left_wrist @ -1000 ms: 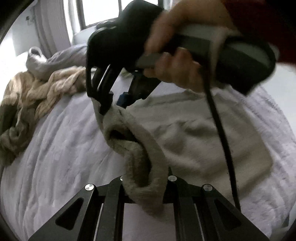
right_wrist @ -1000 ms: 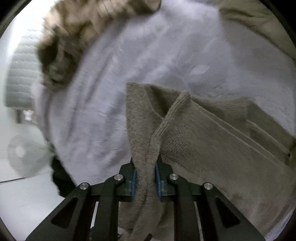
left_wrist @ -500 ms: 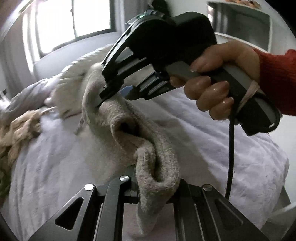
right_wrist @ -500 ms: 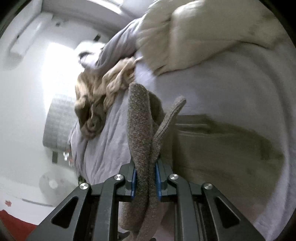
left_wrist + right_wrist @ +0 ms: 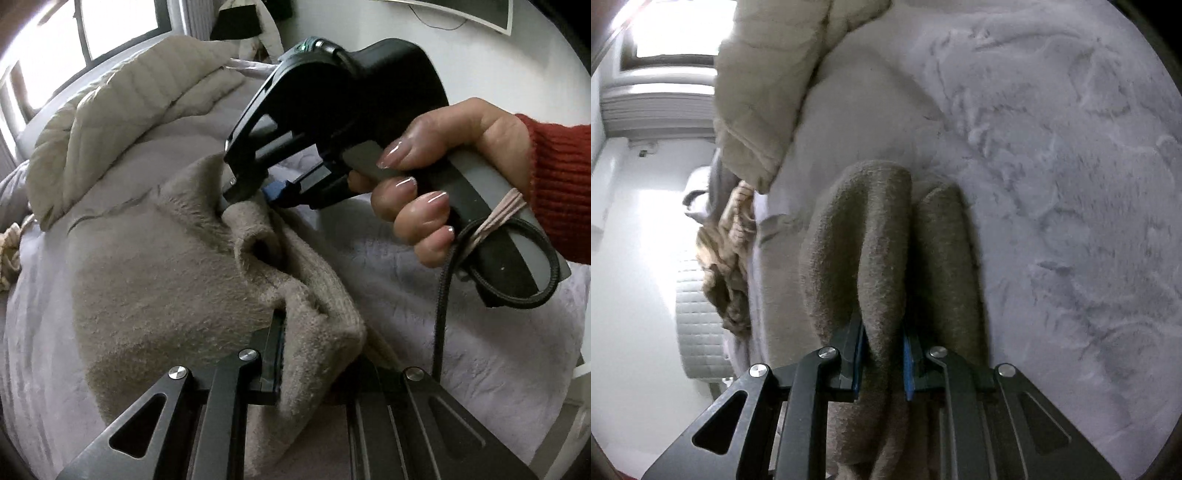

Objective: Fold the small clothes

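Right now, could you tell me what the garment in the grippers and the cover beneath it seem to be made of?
Taupe garment: looks like fleece or brushed knit, matte, with fuzzy nap. Lavender bed cover: seems plush, its pile showing swirled marks; fibre unclear.

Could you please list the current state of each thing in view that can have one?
Left gripper: jaws shut on the taupe garment.
Right gripper: jaws shut on the same garment.
Taupe garment: bunched, held by both grippers, partly resting on the bed.
Beige quilted blanket: crumpled on the bed.

Both claws [image 5: 314,354] [image 5: 882,354] apparently clamped.
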Demonstrator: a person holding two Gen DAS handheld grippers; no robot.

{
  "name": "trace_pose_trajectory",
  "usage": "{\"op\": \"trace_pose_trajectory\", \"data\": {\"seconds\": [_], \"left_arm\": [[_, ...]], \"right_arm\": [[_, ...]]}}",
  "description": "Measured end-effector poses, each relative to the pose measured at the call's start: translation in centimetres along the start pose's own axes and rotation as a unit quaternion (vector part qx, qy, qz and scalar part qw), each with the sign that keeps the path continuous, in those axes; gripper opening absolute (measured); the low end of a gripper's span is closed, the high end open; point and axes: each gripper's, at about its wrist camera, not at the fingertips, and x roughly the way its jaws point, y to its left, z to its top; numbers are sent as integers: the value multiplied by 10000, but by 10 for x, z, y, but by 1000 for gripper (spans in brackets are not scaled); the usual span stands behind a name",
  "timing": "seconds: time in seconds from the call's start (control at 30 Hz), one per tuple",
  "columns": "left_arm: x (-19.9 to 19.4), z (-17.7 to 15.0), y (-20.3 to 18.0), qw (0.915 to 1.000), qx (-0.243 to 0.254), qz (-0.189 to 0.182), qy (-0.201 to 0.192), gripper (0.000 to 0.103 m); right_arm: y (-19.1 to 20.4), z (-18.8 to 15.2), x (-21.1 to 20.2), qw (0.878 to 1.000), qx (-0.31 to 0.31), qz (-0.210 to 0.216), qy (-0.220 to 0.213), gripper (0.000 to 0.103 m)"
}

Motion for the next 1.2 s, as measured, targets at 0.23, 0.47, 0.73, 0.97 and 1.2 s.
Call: {"op": "trace_pose_trajectory", "data": {"seconds": [0.23, 0.47, 0.73, 0.97, 1.2], "left_arm": [[-6, -1, -8, 10000, 28, -41, 1, 12], [-37, -11, 14, 9994, -213, -271, -97, 80], [-53, -10, 108, 9940, -1080, 171, -81, 80], [-1, 15, 193, 9773, -1845, 1017, 208, 80], [31, -11, 183, 9819, -1640, 831, 444, 81]], "right_arm": [[1, -1, -16, 9994, -231, -274, 24, 19], [6, -9, -29, 9971, -97, -748, -76, 42], [16, -38, -61, 9985, -106, -530, -110, 50], [38, -47, -35, 9947, -542, -868, 93, 8], [2, -61, -37, 9895, -287, -1417, 26, 15]]}}
